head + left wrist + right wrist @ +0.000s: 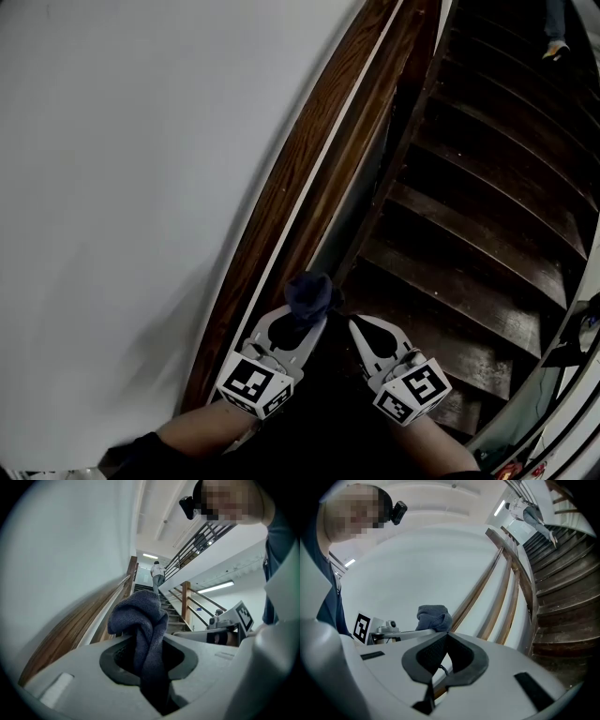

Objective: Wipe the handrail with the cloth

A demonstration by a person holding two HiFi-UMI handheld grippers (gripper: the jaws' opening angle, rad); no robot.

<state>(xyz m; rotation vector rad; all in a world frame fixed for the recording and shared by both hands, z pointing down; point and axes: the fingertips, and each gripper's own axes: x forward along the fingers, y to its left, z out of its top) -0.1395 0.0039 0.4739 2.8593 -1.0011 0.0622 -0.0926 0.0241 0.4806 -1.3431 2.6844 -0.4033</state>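
Note:
A dark wooden handrail (pixel 305 159) runs along the white wall, from bottom left up to top right. My left gripper (pixel 302 319) is shut on a bunched dark blue cloth (pixel 310 293), held just right of the rail's lower stretch. In the left gripper view the cloth (pixel 140 620) sticks up out of the shut left gripper (pixel 147 641), with the handrail (pixel 79 625) to its left. My right gripper (pixel 361 325) sits close beside it, shut and empty. In the right gripper view the right gripper (pixel 446 634) has its tips together, and the cloth (pixel 433 617) and handrail (pixel 487 583) lie beyond.
Dark wooden stairs (pixel 487 234) climb to the right of the rail. A person (pixel 555 37) walks high up on them, also seen as a person (pixel 158 573). A banister with posts (pixel 187 602) lines the stairs' other side. The white wall (pixel 122 187) fills the left.

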